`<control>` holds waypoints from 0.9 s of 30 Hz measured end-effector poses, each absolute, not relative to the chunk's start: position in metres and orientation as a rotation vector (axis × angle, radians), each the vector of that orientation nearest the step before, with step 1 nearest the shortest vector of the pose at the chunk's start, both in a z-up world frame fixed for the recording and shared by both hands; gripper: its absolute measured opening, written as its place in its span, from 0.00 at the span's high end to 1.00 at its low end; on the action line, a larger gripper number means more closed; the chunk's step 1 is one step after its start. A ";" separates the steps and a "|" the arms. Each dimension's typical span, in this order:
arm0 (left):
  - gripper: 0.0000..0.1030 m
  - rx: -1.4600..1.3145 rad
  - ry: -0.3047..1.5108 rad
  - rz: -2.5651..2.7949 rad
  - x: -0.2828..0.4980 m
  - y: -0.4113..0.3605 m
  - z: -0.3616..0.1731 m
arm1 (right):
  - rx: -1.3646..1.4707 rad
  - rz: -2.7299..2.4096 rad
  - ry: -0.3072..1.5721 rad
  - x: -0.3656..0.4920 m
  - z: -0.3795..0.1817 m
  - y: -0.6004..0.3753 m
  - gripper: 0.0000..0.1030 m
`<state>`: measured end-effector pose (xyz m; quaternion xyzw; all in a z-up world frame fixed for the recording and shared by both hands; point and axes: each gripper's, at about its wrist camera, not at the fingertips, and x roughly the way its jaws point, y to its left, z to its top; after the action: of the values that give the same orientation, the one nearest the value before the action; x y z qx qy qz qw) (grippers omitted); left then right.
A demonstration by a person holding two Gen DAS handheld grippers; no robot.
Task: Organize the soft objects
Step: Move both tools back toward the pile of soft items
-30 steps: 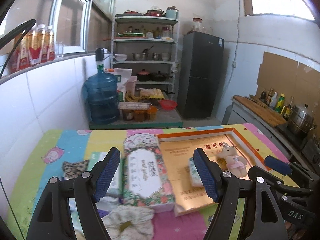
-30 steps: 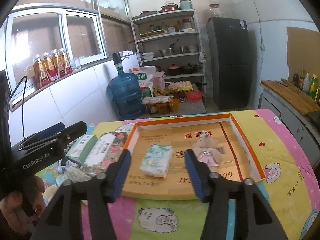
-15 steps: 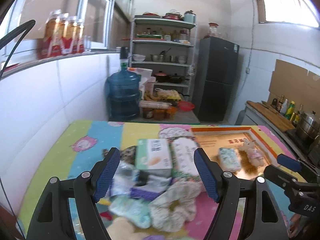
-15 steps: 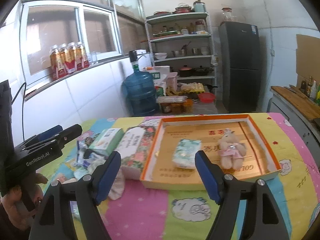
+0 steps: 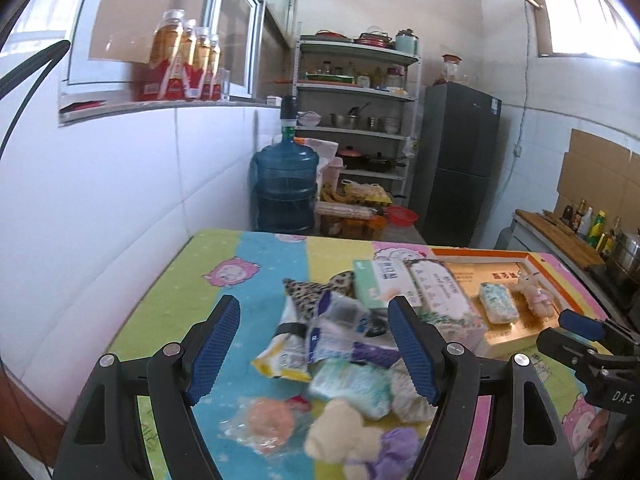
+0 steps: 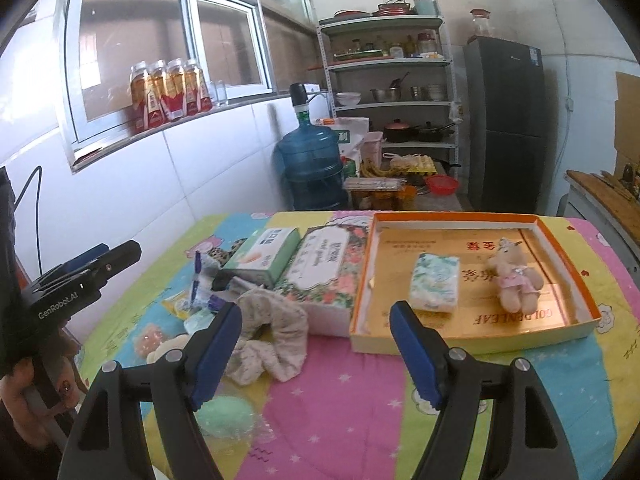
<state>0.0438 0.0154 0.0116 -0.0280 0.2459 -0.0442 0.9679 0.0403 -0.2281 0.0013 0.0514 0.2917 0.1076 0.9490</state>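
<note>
My left gripper is open over a heap of soft things: small tissue packets, a cream plush, an orange ball in plastic and a leopard-print cloth. Nothing is gripped. My right gripper is also open and empty above the tablecloth. A beige scrunchie lies just beyond its left finger. The orange-rimmed tray beyond its right finger holds a mint tissue pack and a small bear. A green tissue box and a floral tissue box lie left of the tray.
A white tiled wall runs along the table's left edge. Beyond the far edge stand a blue water jug, shelves and a dark fridge. A counter with bottles is at the right. A green puff lies near the table's front edge.
Both views have swung left along the table. The heap now lies between my left fingers and the tray has slid to the right. My right jaws stand wider than a second ago.
</note>
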 end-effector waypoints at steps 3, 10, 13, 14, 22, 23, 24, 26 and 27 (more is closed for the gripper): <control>0.24 -0.077 0.499 -0.087 0.040 0.032 0.008 | 0.096 0.233 0.596 0.037 0.000 -0.220 0.26; 0.24 -0.092 0.525 -0.087 0.037 0.058 -0.007 | 0.093 0.277 0.632 0.039 -0.010 -0.201 0.26; 0.24 -0.093 0.546 -0.081 0.038 0.066 -0.017 | 0.091 0.284 0.647 0.042 -0.015 -0.193 0.26; 0.24 -0.094 0.553 -0.082 0.039 0.068 -0.020 | 0.091 0.287 0.650 0.042 -0.017 -0.190 0.26; 0.24 -0.102 0.610 -0.136 0.048 0.076 -0.051 | 0.079 0.308 0.684 0.047 -0.027 -0.176 0.26; 0.24 -0.104 0.621 -0.143 0.049 0.076 -0.056 | 0.079 0.308 0.687 0.047 -0.028 -0.174 0.26; 0.24 -0.105 0.633 -0.149 0.051 0.076 -0.061 | 0.079 0.310 0.691 0.048 -0.029 -0.174 0.26; 0.24 -0.105 0.655 -0.159 0.053 0.075 -0.070 | 0.080 0.310 0.697 0.049 -0.031 -0.172 0.26; 0.24 -0.106 0.666 -0.165 0.055 0.075 -0.074 | 0.081 0.309 0.700 0.050 -0.032 -0.172 0.26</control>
<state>0.0551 0.0751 -0.0737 -0.0519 0.3265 -0.0807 0.9403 0.0498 -0.1722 -0.0323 0.0393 0.3414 0.1509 0.9269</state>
